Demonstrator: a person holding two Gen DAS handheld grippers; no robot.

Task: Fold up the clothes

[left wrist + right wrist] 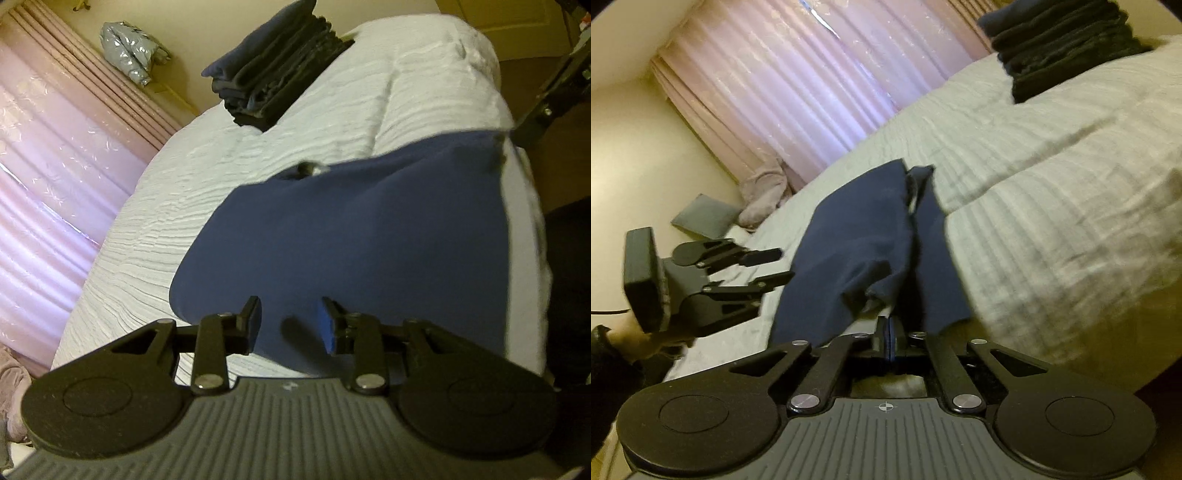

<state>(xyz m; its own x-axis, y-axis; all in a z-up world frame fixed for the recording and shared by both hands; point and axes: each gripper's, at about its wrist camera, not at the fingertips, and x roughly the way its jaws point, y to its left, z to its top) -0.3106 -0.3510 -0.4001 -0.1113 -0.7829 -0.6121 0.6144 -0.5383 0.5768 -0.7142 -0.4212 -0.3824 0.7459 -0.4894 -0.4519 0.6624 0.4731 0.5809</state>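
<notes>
A navy garment [369, 236] lies spread on the white bedspread [184, 206]. My left gripper [290, 326] hovers open over its near edge, nothing between the blue-padded fingers [328, 328]. In the right wrist view the navy garment [857, 240] is bunched into a lifted fold. My right gripper [888, 334] is shut on its near edge. The left gripper [786, 264] shows open at the garment's left side, held by a hand [631, 341]. A stack of folded dark clothes [280, 70] sits at the far end of the bed.
Pink curtains [48, 177] run along the bed's far side. A silver bag [129, 48] rests by the wall. A grey pillow [701, 218] and pinkish cloth [764, 195] lie on the floor. The stack of dark clothes [1063, 44] stands beyond the garment.
</notes>
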